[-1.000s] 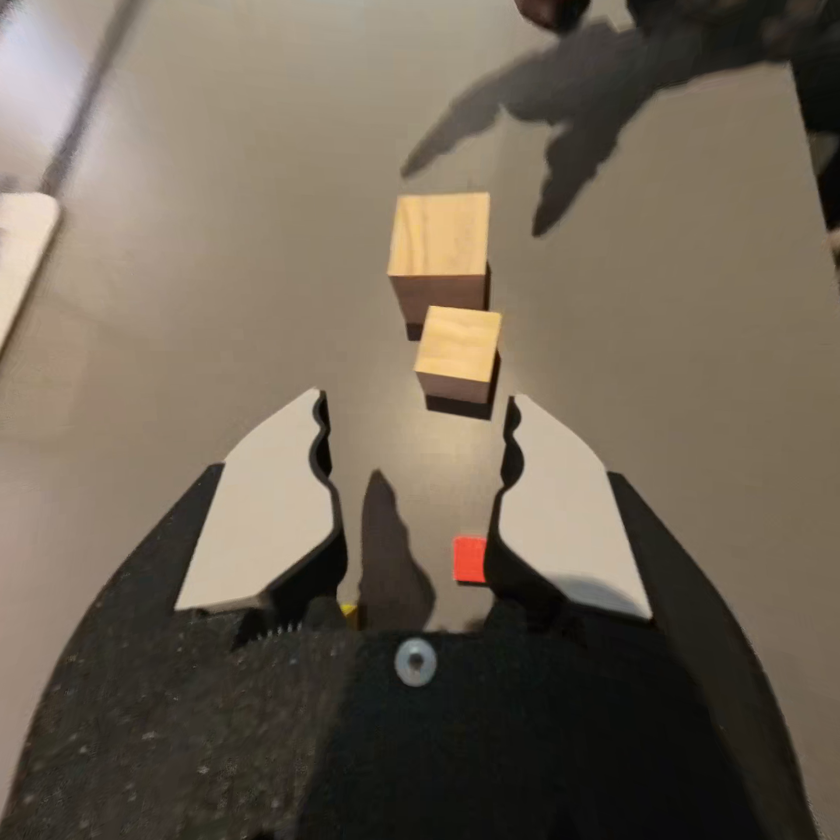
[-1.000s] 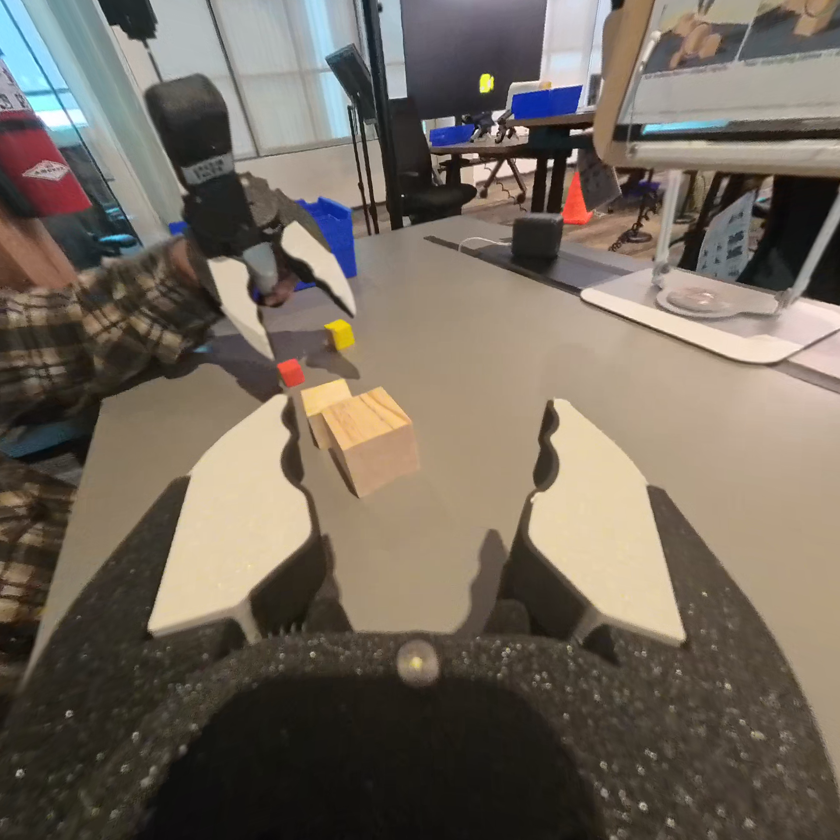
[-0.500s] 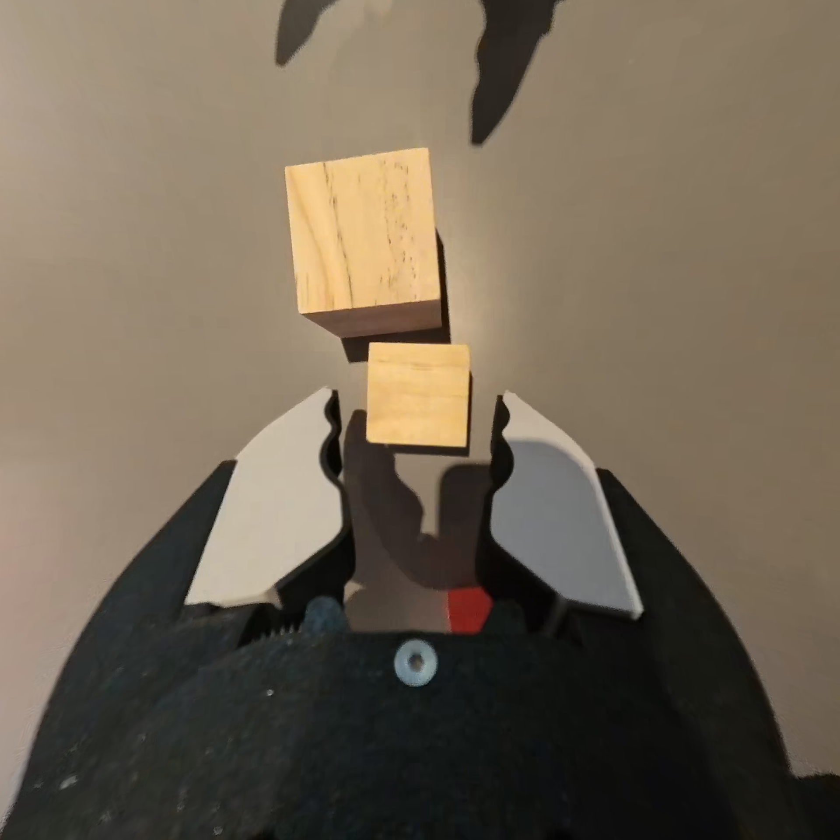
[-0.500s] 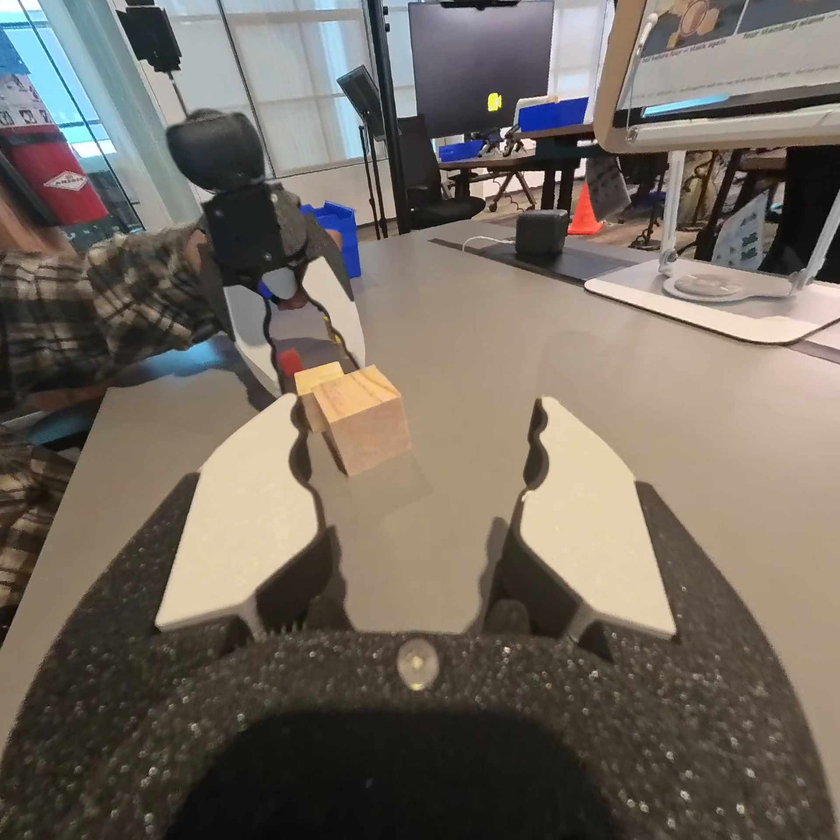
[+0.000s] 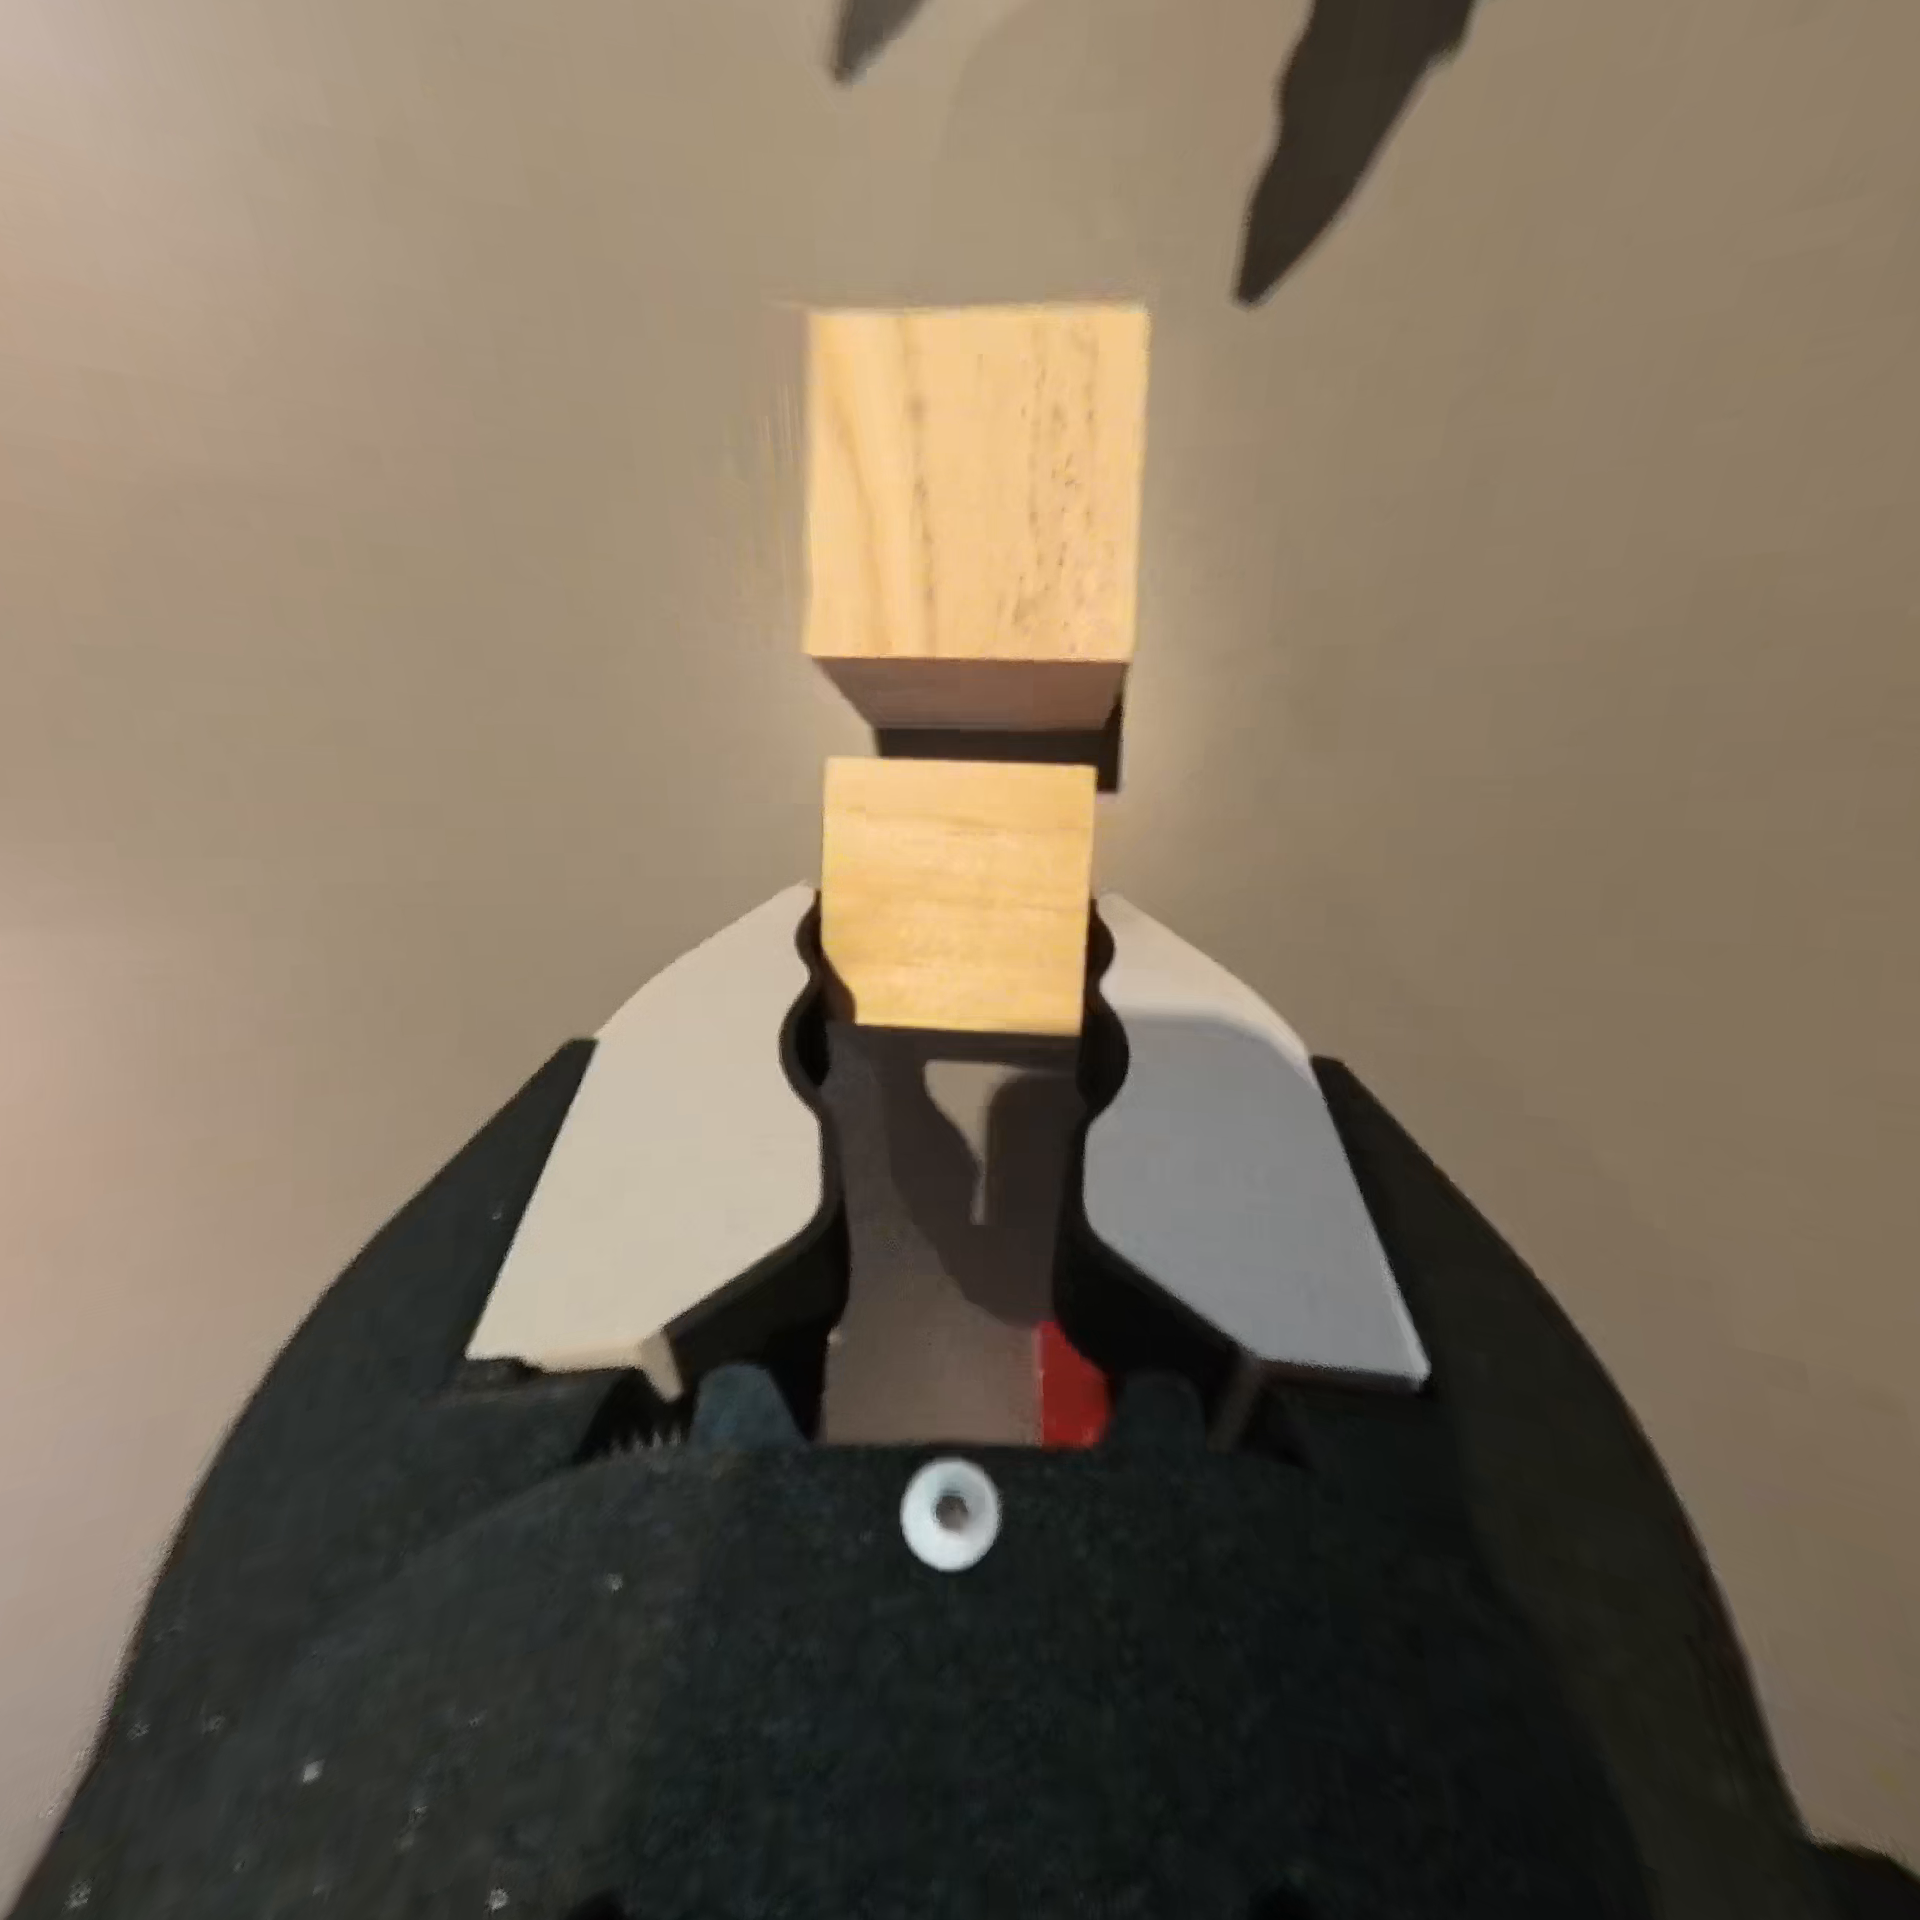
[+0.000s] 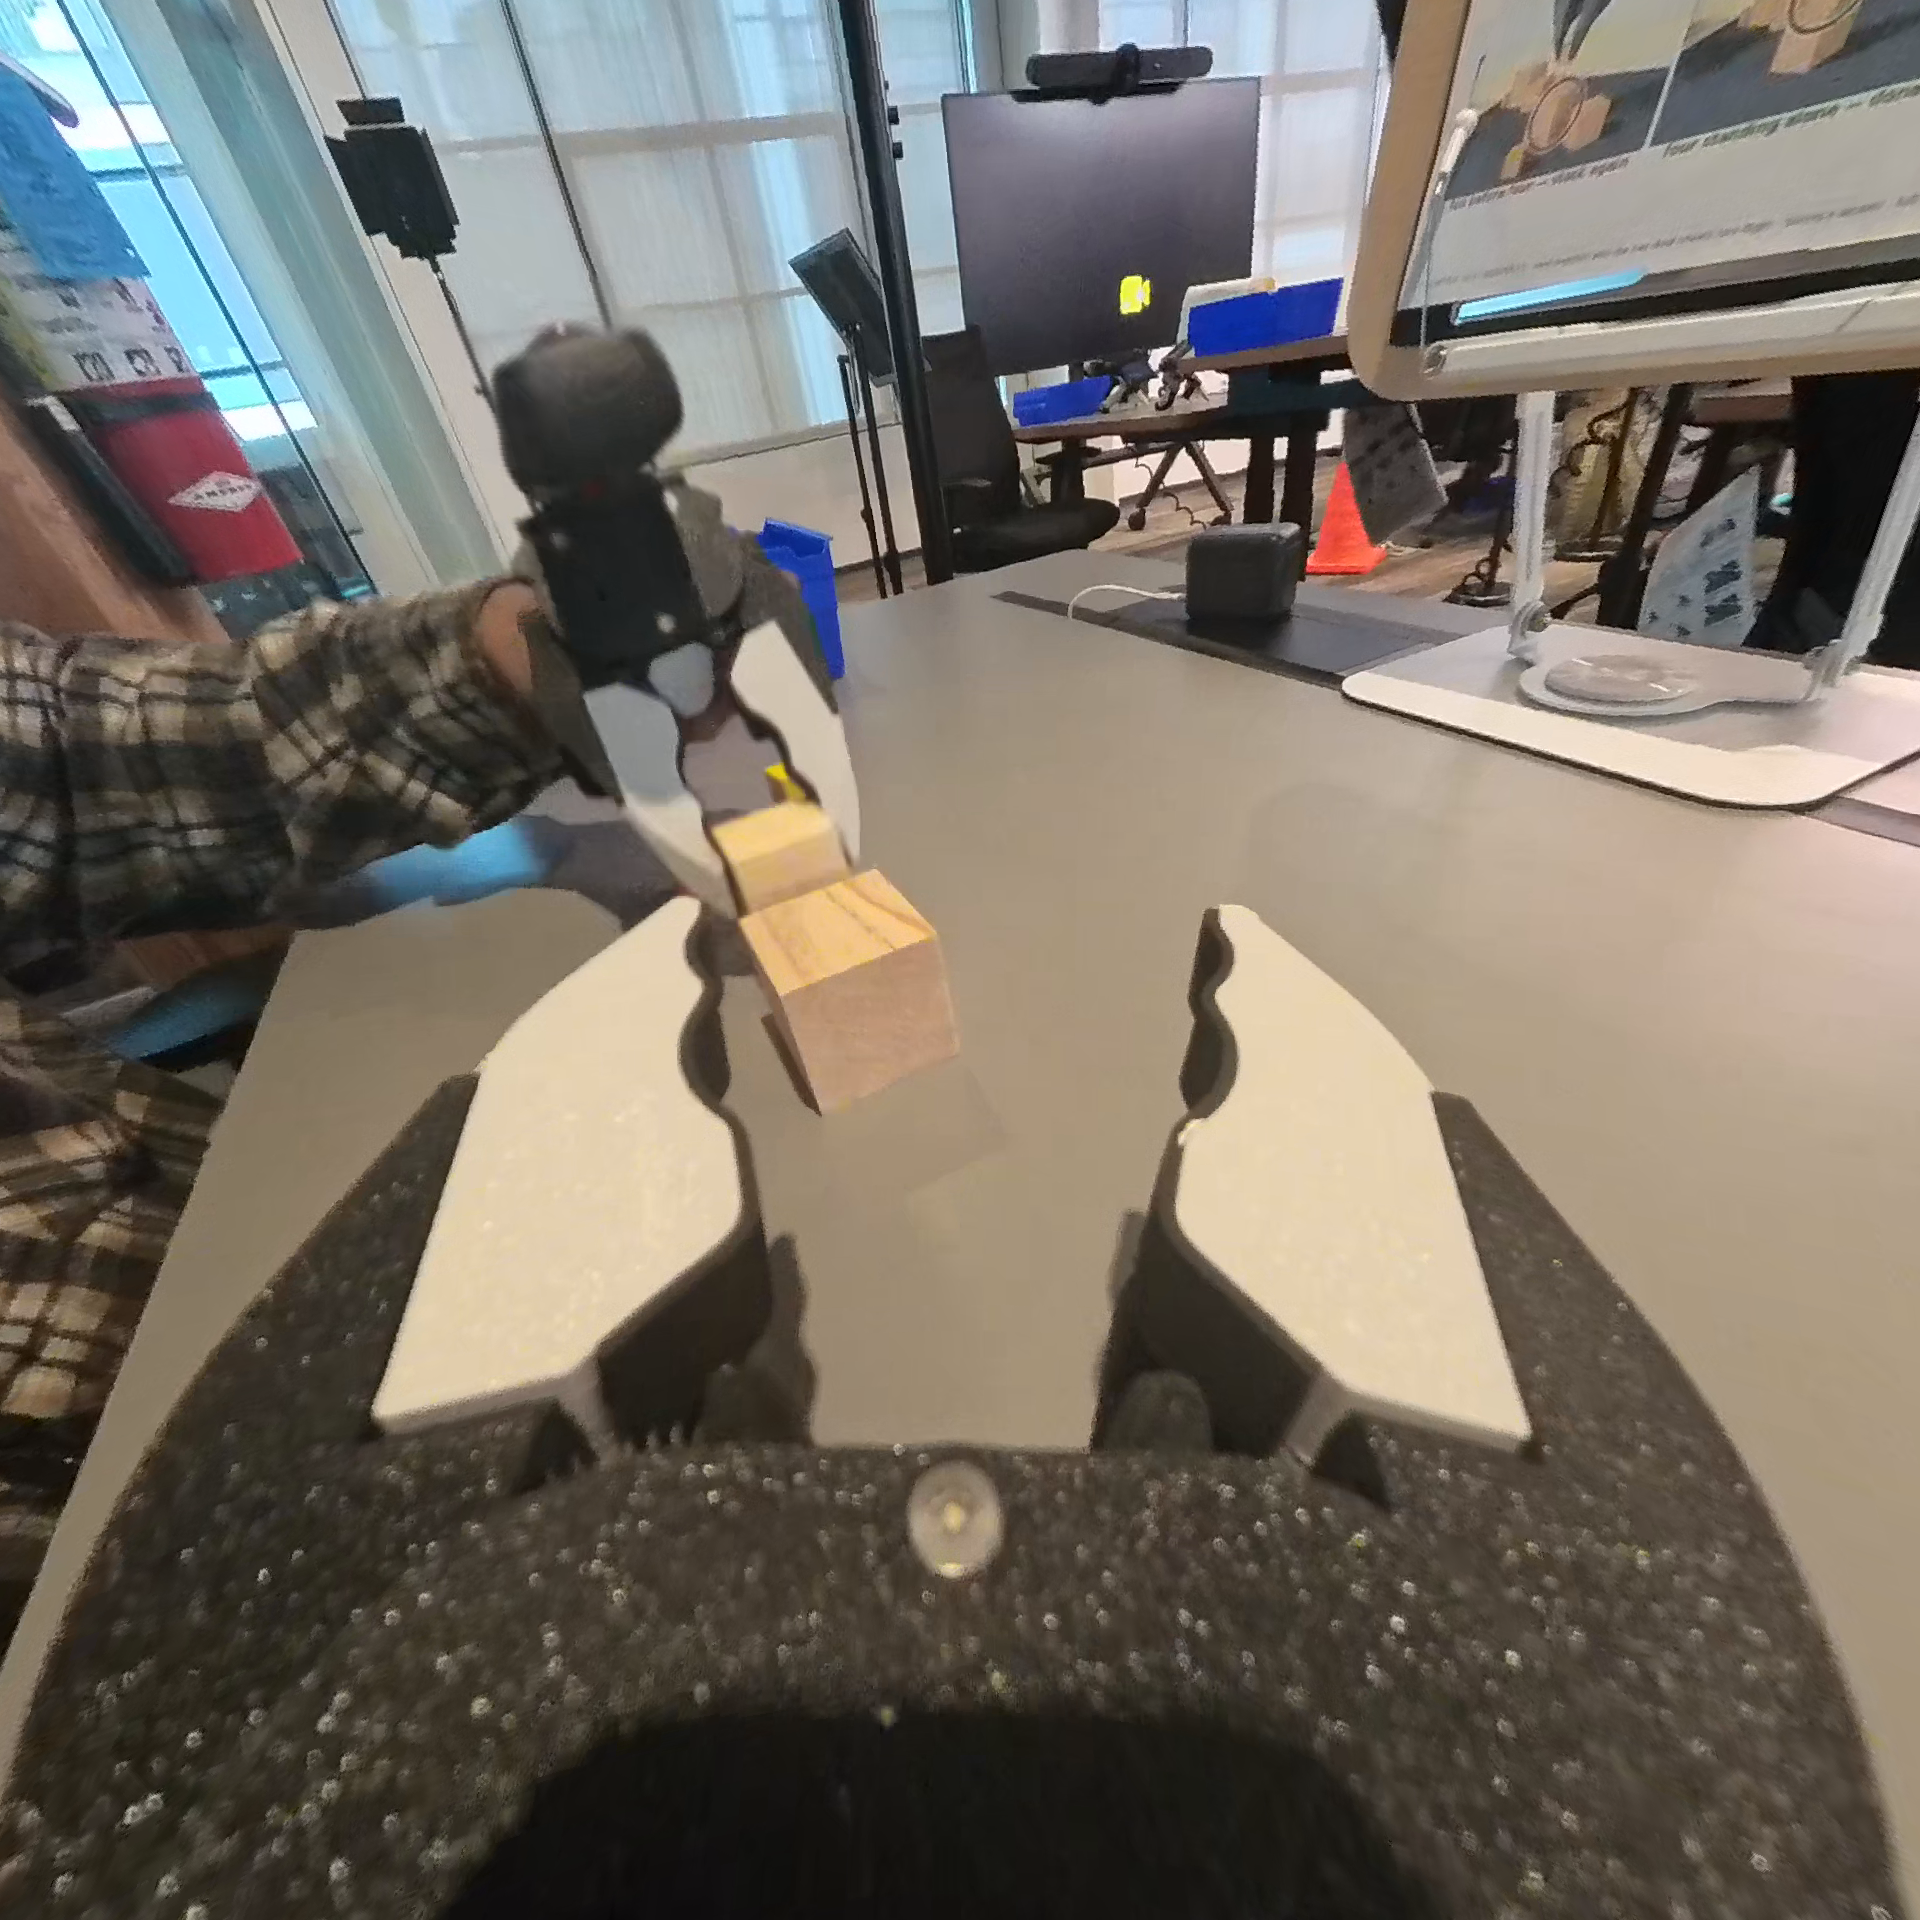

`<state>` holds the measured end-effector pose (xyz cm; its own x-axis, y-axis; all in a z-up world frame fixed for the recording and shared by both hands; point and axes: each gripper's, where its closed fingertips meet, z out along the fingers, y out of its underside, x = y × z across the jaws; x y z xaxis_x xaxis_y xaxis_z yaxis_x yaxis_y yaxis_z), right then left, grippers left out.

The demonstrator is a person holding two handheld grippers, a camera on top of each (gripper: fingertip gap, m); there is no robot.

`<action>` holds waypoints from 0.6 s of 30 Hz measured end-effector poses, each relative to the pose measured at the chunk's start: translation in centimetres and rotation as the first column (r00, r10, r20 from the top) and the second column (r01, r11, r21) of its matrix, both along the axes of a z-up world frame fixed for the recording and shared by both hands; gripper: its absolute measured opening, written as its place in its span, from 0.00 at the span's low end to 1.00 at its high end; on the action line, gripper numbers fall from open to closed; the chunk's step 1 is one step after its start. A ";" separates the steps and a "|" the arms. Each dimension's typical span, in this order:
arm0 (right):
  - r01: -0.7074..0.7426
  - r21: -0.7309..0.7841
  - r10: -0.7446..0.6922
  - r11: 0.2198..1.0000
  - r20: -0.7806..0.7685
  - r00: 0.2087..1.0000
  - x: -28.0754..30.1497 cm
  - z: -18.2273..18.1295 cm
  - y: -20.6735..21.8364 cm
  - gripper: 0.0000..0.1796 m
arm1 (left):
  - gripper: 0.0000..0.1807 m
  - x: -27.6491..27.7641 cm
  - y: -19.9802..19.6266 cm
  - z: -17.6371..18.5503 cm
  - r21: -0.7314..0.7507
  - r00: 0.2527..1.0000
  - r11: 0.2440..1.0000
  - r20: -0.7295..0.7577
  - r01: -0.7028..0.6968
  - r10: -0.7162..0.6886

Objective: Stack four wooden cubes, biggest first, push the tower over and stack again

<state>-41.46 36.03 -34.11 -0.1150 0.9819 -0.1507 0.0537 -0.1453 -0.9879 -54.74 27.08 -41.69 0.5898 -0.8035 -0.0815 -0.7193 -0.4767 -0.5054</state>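
The left gripper (image 5: pixel 956 935) was clamped on the smaller wooden cube (image 5: pixel 958 894), both fingertips pressed flat against its sides. That cube was plain pale wood. In the right wrist view it looked raised off the grey table (image 6: pixel 1351 935). Just past it sat the big wooden cube (image 5: pixel 975 499), light, grained, resting on the table well in from the edges. A red cube (image 5: pixel 1070 1387) peeked out behind the fingers. The right gripper (image 6: pixel 951 966) hung wide open, holding nothing, short of the big cube. A yellow cube (image 6: pixel 781 781) showed farther back.
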 end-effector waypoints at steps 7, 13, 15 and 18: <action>-0.003 -0.010 0.003 1.000 0.019 1.000 -0.1 -0.3 0.1 0.46 | 0.25 0.1 2.0 6.8 0.028 0.978 0.985 0.122 -0.173 0.168; -0.001 -0.018 0.001 1.000 0.016 1.000 0.2 -0.3 0.2 0.44 | 0.25 3.5 2.8 6.3 -0.049 0.987 0.990 0.081 -0.135 0.139; -0.004 -0.021 0.004 1.000 0.015 1.000 0.2 -0.3 0.2 0.43 | 0.25 4.3 2.9 5.5 -0.068 0.991 0.991 0.069 -0.114 0.118; -0.009 -0.021 0.009 1.000 0.016 1.000 0.2 -0.3 0.1 0.43 | 0.25 4.9 3.1 4.6 -0.085 0.993 0.991 0.060 -0.100 0.105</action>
<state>-41.29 36.11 -34.38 -0.1213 0.9773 -0.1735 0.0709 -0.1658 -0.9836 -49.82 30.23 -37.07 0.6711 -0.7411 0.0223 -0.6321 -0.5876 -0.5051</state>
